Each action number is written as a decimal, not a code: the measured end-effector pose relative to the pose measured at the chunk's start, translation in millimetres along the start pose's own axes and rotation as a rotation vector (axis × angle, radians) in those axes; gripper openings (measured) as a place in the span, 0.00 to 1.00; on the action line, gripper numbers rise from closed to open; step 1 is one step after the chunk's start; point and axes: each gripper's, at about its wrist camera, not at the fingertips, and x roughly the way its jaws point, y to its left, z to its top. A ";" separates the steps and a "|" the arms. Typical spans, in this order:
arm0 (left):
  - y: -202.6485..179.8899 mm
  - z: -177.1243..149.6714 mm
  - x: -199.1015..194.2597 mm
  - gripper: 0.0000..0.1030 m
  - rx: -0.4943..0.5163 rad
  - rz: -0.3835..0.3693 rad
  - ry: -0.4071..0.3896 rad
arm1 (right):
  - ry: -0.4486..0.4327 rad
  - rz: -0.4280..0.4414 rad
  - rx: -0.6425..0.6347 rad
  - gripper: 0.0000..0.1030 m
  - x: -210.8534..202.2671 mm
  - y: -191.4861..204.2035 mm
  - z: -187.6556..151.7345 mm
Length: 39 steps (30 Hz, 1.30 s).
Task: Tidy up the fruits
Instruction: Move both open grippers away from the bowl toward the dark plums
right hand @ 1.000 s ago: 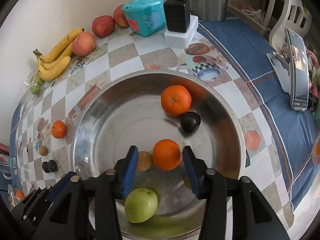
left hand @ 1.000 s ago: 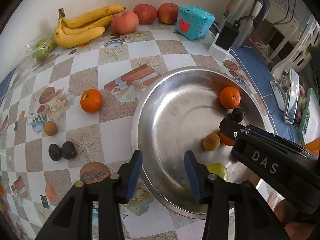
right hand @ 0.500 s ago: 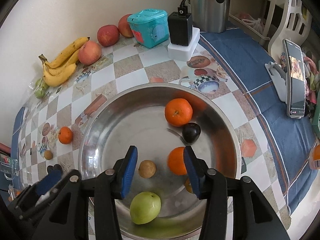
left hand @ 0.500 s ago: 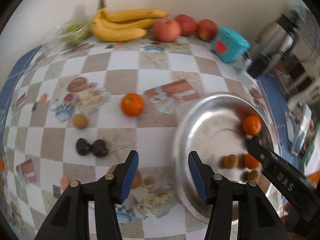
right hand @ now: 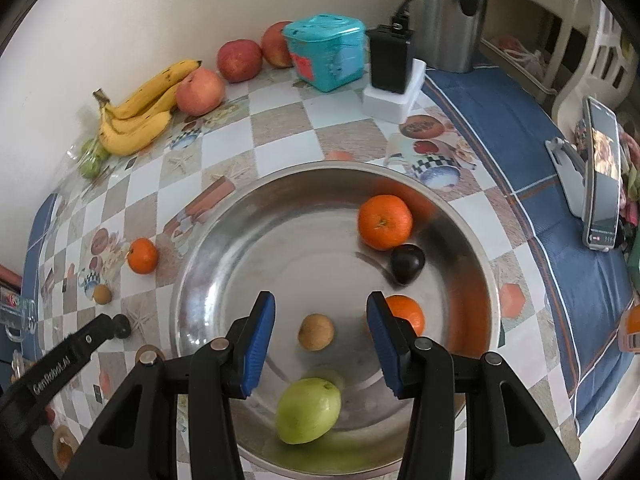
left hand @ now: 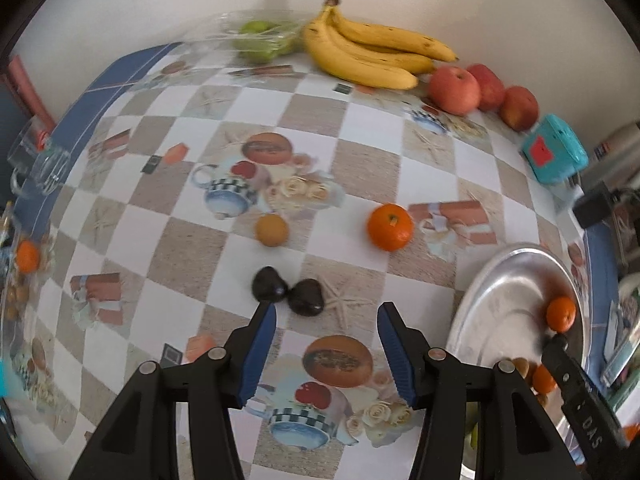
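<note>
My left gripper (left hand: 326, 346) is open and empty, just in front of two dark plums (left hand: 287, 293) on the tablecloth. An orange (left hand: 389, 227) and a small brown fruit (left hand: 272, 231) lie beyond them. My right gripper (right hand: 320, 340) is open and empty above the steel bowl (right hand: 200, 280). The bowl holds two oranges (right hand: 385, 222), a dark plum (right hand: 407, 263), a small brown fruit (right hand: 315, 331) and a green fruit (right hand: 308, 410). In the left wrist view the bowl (left hand: 500, 300) lies at the right.
Bananas (left hand: 372, 52), red apples (left hand: 456, 90) and bagged green fruit (left hand: 260, 38) line the back wall. A teal box (right hand: 326, 52), black charger (right hand: 390, 60) and steel kettle (right hand: 444, 12) stand at the back right. A phone on a stand (right hand: 602, 172) is at the right.
My left gripper has swung left, from over the bowl to the loose fruits on the tablecloth. My right gripper has drawn back and up from the orange in the bowl.
</note>
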 end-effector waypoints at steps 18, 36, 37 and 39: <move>12.7 4.6 -4.5 0.60 -0.052 0.011 -0.011 | -0.024 0.041 -0.068 0.47 -11.3 21.7 0.0; 18.8 -0.5 13.1 0.98 -0.079 0.036 0.058 | 0.004 0.006 -0.089 0.67 0.9 22.8 -3.9; 19.7 -0.8 13.9 1.00 -0.082 0.039 0.059 | 0.004 0.006 -0.089 0.67 0.9 22.9 -3.9; 21.5 -0.8 15.0 1.00 -0.088 0.047 0.060 | -0.002 0.002 -0.091 0.77 1.2 22.9 -4.1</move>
